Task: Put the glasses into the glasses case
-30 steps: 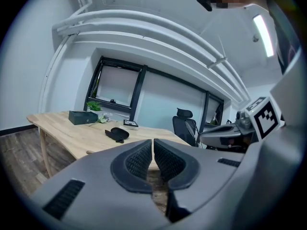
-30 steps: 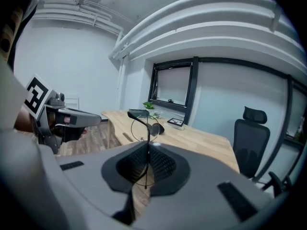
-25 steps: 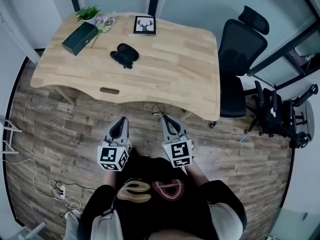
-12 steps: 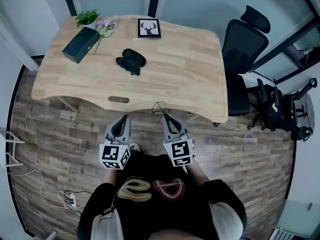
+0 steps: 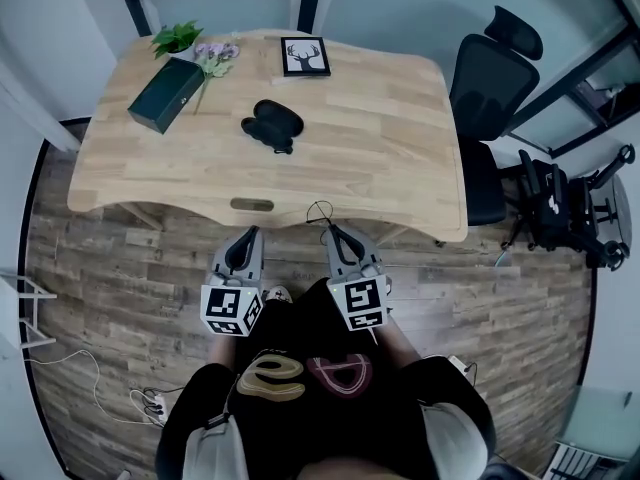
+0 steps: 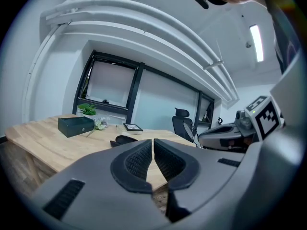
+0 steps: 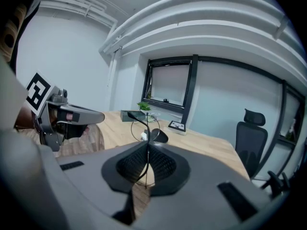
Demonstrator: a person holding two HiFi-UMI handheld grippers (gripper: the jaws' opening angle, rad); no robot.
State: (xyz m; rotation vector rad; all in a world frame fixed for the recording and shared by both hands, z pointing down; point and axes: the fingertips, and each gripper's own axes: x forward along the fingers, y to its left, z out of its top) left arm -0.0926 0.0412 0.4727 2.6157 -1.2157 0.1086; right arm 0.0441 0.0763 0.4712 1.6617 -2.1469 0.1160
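Our right gripper (image 7: 147,146) has its jaws pinched on the thin wire glasses (image 7: 135,118), just short of the table (image 5: 380,158). Our left gripper (image 6: 153,143) has its jaws pressed together with nothing between them. The open case (image 5: 272,125) lies mid-table, well apart from both.

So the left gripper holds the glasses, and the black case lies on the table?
No: the right gripper holds the glasses, as the right gripper view shows; the left gripper is shut and empty. The black case does lie on the table.
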